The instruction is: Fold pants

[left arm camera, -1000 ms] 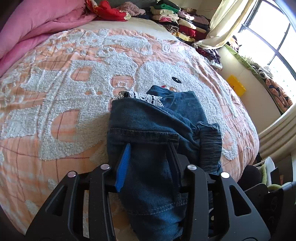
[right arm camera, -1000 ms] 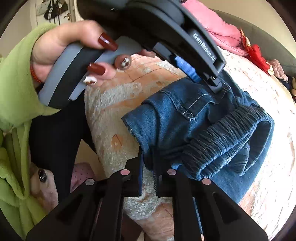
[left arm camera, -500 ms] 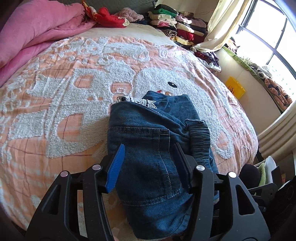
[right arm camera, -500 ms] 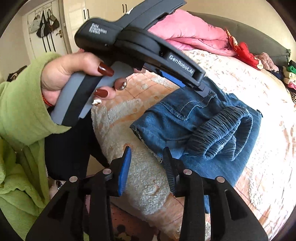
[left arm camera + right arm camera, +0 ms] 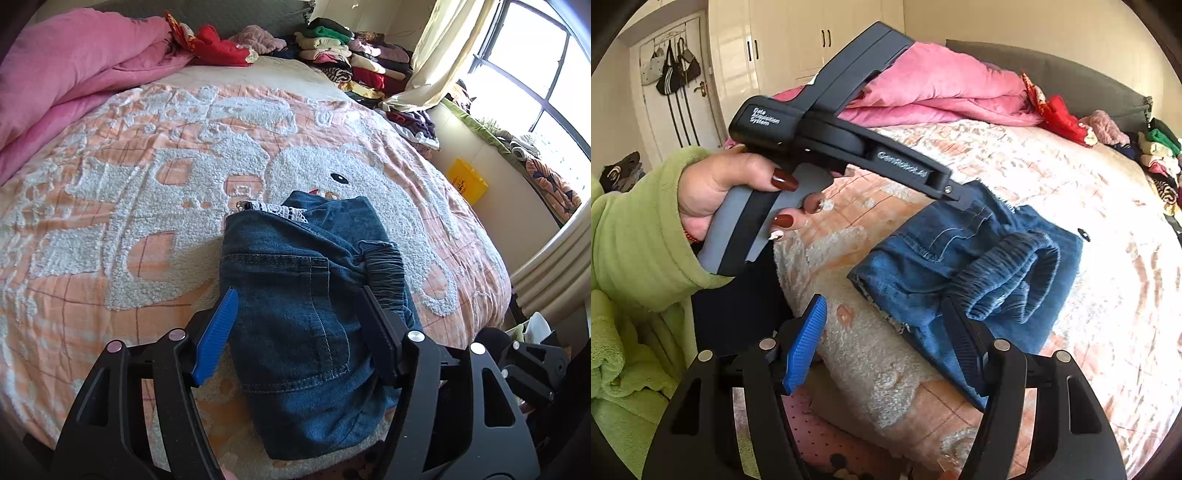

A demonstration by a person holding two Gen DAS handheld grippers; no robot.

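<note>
Left wrist view: we are hovering the left gripper (image 5: pixel 297 291), jaws wide, over folded jeans (image 5: pixel 306 314) on the bedspread (image 5: pixel 110 221). Right gripper (image 5: pixel 884 302) is also gaping wide, gripping nothing.

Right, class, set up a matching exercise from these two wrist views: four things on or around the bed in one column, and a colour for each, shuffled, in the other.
Things:
1. folded jeans
2. bunched duvet at the head of the bed
3. sleeve on the arm that holds the left gripper
4. box on the floor near the window

Colours:
A. yellow
B. pink
C. blue denim
D. light green

Pairs: 1-C, 2-B, 3-D, 4-A
</note>
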